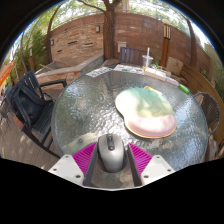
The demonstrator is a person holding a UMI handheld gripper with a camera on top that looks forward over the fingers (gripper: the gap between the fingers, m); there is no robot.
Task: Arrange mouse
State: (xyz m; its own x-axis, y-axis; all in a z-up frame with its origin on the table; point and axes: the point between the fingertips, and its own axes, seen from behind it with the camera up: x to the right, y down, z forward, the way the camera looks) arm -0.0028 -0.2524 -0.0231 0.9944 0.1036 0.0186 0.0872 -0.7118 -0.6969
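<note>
Nearest, a grey, rounded mouse (111,153) sits between the gripper (111,160) jaws, which appear to hold it on its sides above a round glass table (85,110). Far right lies a pale oval plate (146,111), nothing on it.

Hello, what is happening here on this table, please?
A handheld gripper has a grey computer mouse between its two pink-padded fingers, at the near edge of a round glass table outdoors. The mouse sits between them; a firm grip cannot be confirmed. A pale oval mat lies beyond it.
</note>
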